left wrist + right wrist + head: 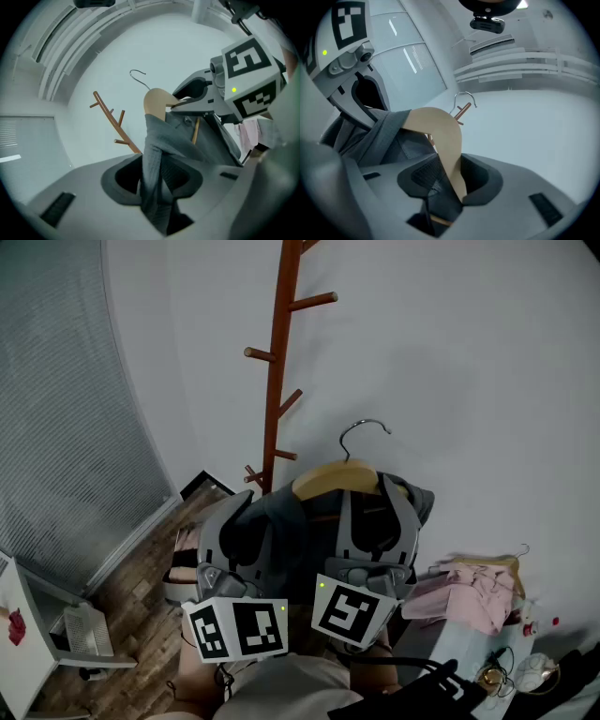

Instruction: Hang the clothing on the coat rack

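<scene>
Grey jacket [281, 519] hangs on a wooden hanger [334, 476], lifted in front of us and just beside the lower pegs of the coat rack [278, 362], not yet hooked on. The wire hook [362, 432] stands up clear above the hanger, which we judge is the reason for gripping low: it leaves the hook free to catch a peg. Our left tool [157, 177] has its jaws closed on a bunched fold of the jacket's cloth, so the fabric cannot slide off or drag. Our right tool [450, 177] clamps the hanger's wooden arm, with some cloth under it, and that grip carries the weight and steers the hook. Both jaws stand fairly wide, filled by what they hold. Off to the right, pink clothing [469, 594] on a second hanger lies on the bench [448, 645]. We make out no basket or box holding anything.
</scene>
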{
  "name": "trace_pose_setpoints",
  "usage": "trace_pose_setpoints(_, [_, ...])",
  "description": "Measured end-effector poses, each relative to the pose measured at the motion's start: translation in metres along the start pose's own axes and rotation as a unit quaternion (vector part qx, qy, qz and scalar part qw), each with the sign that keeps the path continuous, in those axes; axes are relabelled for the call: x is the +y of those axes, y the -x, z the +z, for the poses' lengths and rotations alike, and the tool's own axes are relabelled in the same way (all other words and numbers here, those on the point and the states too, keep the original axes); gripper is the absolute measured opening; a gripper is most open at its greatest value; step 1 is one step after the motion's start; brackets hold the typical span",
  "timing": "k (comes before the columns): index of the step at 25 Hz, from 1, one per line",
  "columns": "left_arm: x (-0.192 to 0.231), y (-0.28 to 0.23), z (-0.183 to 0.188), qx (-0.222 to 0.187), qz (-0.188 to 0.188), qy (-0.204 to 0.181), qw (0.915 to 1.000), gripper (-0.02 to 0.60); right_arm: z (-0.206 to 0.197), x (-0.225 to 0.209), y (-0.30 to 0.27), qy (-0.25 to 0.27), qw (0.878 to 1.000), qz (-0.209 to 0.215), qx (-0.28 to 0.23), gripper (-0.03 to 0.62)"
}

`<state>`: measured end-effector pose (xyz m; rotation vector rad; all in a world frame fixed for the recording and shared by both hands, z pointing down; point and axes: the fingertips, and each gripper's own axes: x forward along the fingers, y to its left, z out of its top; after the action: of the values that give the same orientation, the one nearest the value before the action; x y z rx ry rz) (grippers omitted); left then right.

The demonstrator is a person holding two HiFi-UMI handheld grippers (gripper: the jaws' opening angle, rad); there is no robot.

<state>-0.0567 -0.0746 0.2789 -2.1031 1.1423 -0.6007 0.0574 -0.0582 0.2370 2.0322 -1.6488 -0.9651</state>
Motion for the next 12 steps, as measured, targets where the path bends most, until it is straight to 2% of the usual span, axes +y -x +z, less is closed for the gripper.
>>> trace_pose_setpoints(12, [-0.0021,0.0038,0.0013,0.003,0.004,-0.003,1.0000,0.129,-0.0014,-0.0002,0.0038,-0.001,1.000,0.005,0.001,0.156])
